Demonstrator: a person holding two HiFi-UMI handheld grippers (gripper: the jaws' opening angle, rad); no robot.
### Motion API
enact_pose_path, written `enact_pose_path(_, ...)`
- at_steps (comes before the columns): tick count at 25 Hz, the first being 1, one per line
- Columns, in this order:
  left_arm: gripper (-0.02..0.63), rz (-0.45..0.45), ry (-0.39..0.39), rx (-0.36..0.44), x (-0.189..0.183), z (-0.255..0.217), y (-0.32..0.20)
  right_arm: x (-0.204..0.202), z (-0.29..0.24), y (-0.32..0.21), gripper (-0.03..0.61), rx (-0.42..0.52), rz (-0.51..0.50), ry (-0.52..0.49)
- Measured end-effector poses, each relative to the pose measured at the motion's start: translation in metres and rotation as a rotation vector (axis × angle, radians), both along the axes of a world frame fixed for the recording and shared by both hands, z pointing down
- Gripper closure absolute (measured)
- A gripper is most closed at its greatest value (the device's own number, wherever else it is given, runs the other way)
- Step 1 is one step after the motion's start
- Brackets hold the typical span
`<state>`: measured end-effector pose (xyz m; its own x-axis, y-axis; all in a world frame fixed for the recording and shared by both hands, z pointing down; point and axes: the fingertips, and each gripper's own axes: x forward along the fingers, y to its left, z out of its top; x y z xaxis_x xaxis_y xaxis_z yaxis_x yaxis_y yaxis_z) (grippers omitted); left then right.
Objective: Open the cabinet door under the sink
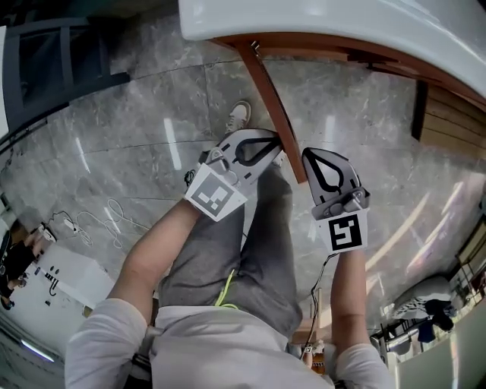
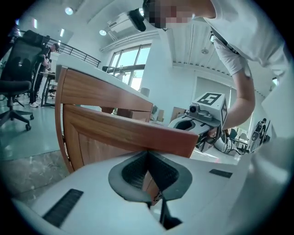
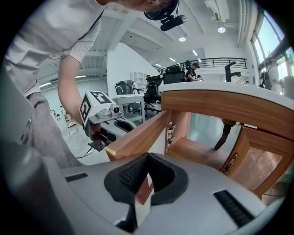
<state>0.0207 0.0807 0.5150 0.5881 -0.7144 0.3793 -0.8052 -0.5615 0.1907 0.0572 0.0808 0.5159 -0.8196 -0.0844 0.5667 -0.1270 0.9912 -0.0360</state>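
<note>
The wooden cabinet door (image 1: 272, 102) stands swung open under the white countertop (image 1: 342, 23), seen edge-on from above. My left gripper (image 1: 278, 144) is on the left of the door's free end, and my right gripper (image 1: 307, 155) is on its right. In the left gripper view the jaws (image 2: 148, 153) are shut with nothing between them, and the door (image 2: 115, 133) is just beyond the tips, with the right gripper (image 2: 202, 119) past it. In the right gripper view the jaws (image 3: 147, 156) are shut too. Beyond them are the door (image 3: 142, 133), the left gripper (image 3: 103, 114) and the open cabinet (image 3: 202, 153).
The person's legs and a shoe (image 1: 239, 115) are on the grey marble floor below the grippers. Cables (image 1: 99, 216) and a white box (image 1: 53, 281) lie at the left. A black office chair (image 2: 18, 69) stands far left. Door hinges (image 3: 171, 131) and a dark pipe (image 3: 225, 133) show inside the cabinet.
</note>
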Motion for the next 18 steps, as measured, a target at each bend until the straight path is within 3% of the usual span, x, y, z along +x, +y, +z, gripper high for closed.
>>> enact_pose_path(7, 0.597, -0.085, -0.023, -0.047, -0.019, -0.013, 0.015, -0.022, -0.019, 0.022, 0.548, -0.036, -0.056, -0.006)
enact_pose_path(14, 0.597, -0.287, -0.009, -0.061, -0.079, -0.037, 0.029, -0.052, -0.048, 0.028, 0.546, -0.059, -0.08, -0.034)
enact_pose_path(18, 0.597, -0.294, -0.06, -0.074, -0.099, -0.054, 0.026, -0.065, -0.07, 0.009, 0.546, -0.037, -0.067, -0.049)
